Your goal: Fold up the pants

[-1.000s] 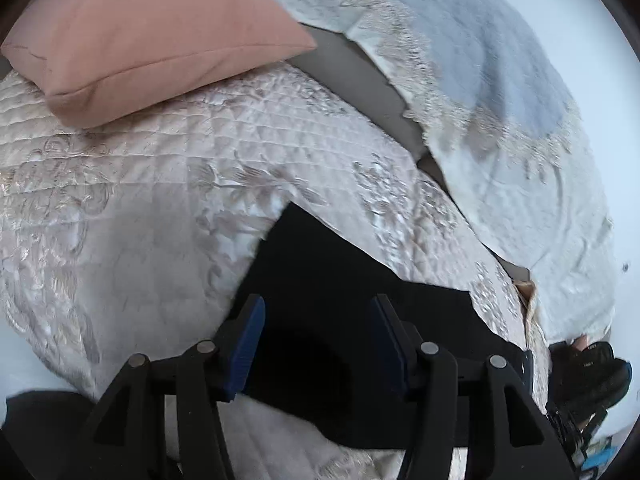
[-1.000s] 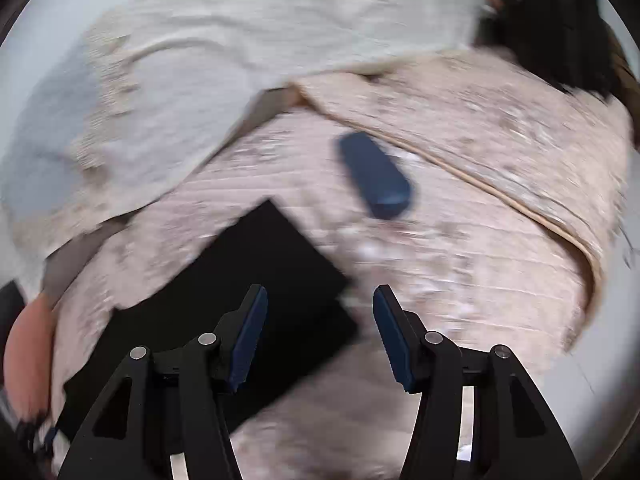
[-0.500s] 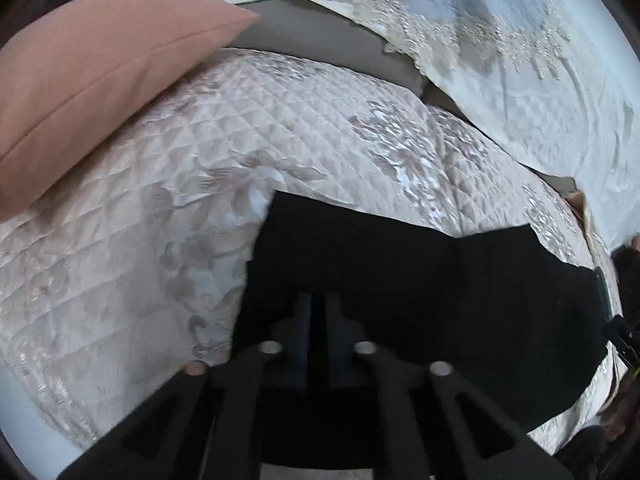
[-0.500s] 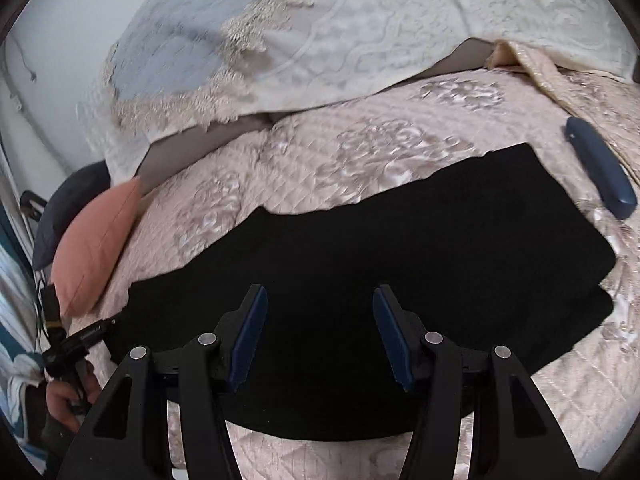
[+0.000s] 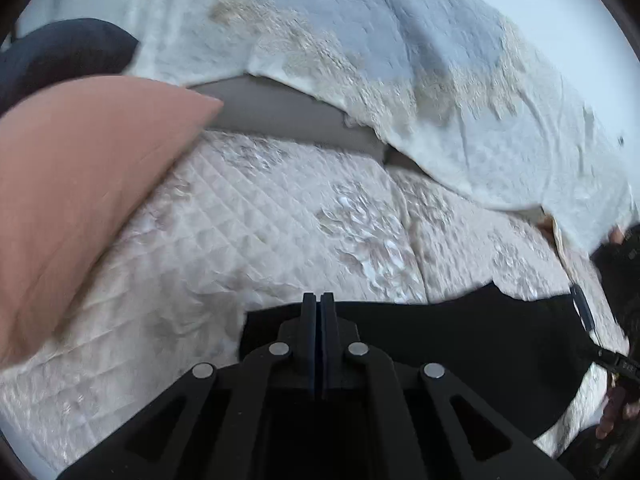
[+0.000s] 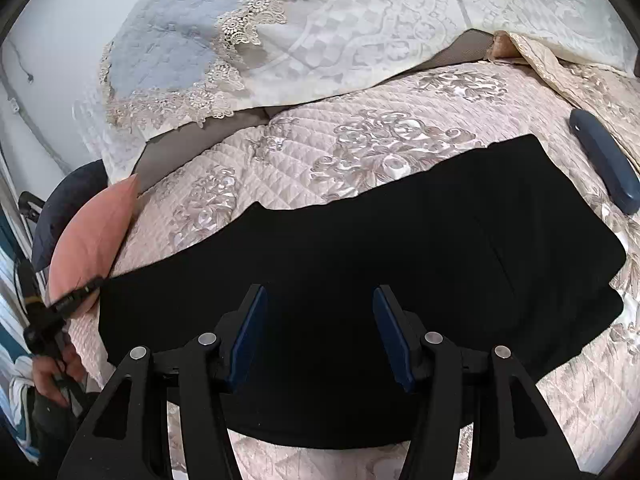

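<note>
The left gripper [image 5: 318, 300] has its two fingers pressed flat together, and the edge of the black pants [image 5: 460, 340] lies right at their tips; the dark cloth against the dark fingers makes it impossible to tell whether a fold of fabric is pinched between them. The right gripper [image 6: 318, 320] stands half open above the pants [image 6: 360, 248], its blue pads [image 6: 248, 332] apart with nothing between them and not touching the cloth. The pants lie flat as a long black strip across the quilted pink bedspread [image 6: 360, 140], with what looks like a doubled layer at the right end in the right wrist view. In that same view the left gripper [image 6: 76, 294] shows small at the left end of the pants, with the hand [image 6: 52, 376] that holds it below. A salmon pillow [image 5: 80, 184] rests on the bedspread to the left, just beside that end of the pants, and a dark navy cushion [image 6: 64, 208] sits behind it. A slim dark blue case [image 6: 604, 160] lies on the bedspread near the right end, apart from the pants. Behind, a white and pale blue lace-trimmed cover [image 6: 280, 32] is draped over the head of the bed.
</note>
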Available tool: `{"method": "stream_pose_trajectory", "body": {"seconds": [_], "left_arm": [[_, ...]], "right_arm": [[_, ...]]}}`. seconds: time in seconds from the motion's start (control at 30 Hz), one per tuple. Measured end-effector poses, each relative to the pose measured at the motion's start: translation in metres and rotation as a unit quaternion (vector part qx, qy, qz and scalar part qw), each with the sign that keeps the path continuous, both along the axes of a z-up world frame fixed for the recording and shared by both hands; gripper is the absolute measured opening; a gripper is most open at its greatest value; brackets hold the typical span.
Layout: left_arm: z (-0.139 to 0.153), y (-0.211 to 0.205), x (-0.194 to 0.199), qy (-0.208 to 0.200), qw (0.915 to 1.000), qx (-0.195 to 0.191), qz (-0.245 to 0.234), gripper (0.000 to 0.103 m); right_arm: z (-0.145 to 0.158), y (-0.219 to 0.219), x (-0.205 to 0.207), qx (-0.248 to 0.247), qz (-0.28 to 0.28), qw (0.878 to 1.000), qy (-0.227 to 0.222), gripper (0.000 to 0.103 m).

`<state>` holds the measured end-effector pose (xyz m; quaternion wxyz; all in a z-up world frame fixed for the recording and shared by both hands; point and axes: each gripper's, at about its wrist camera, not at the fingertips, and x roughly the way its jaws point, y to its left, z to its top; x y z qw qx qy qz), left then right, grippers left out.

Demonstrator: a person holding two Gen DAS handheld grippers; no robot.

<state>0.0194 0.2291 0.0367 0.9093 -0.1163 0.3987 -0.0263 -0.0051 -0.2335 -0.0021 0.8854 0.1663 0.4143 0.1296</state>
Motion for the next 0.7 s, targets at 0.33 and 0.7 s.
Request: {"method": "stream_pose_trajectory", "body": {"seconds": [0.33,0.7], "left_arm": [[-0.019,0.049,-0.046,0.027,0.9909,-0.067,0.113,0.048],[0.006,0.064,-0.118,-0.005,0.9863,-0.104,0.128,0.048]], "right_arm": [[0.010,0.062,-0.013,-0.030,0.121,0.992,-0.022,0.057],[-0.011,0.278,-0.029,-0.056,0.351,0.934,-0.040,0.057]]}}
